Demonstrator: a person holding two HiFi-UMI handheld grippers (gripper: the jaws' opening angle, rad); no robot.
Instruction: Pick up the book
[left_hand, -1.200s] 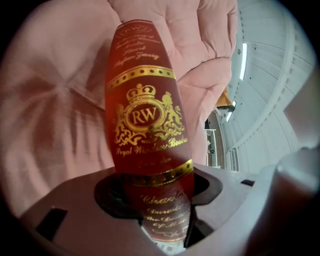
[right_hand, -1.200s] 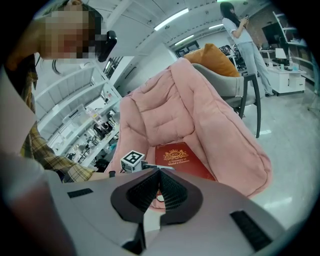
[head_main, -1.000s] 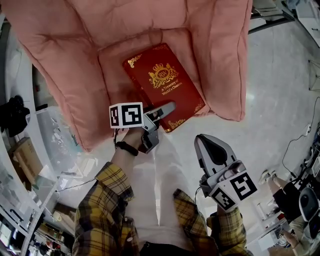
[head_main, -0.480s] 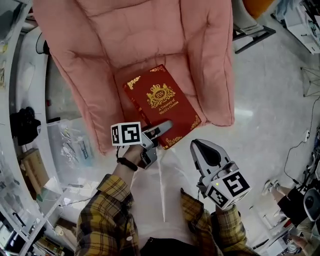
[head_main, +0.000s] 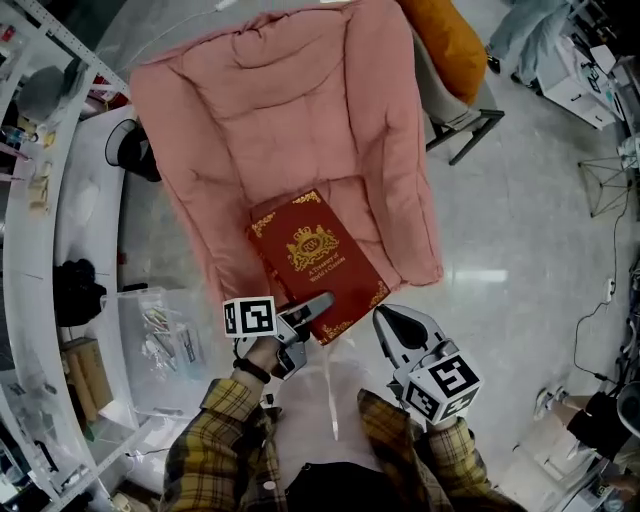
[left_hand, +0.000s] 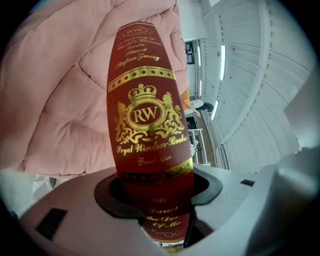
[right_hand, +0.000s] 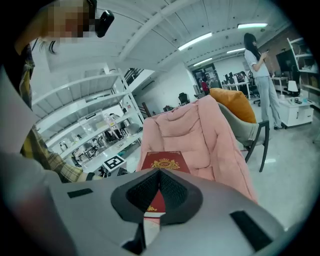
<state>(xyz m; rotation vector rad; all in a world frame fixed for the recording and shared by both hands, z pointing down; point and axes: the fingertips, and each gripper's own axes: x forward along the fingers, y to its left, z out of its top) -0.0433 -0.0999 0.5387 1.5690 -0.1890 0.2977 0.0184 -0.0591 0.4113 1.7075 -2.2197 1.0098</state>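
The red book (head_main: 312, 262) is shown clamped at its near edge between the jaws of the left hand-held gripper (head_main: 318, 303), with its gilt cover seen over the front of the seat of the pink cushioned chair (head_main: 280, 120). The right hand-held gripper (head_main: 385, 320) is held just off the chair's front edge, its jaws brought together on nothing.
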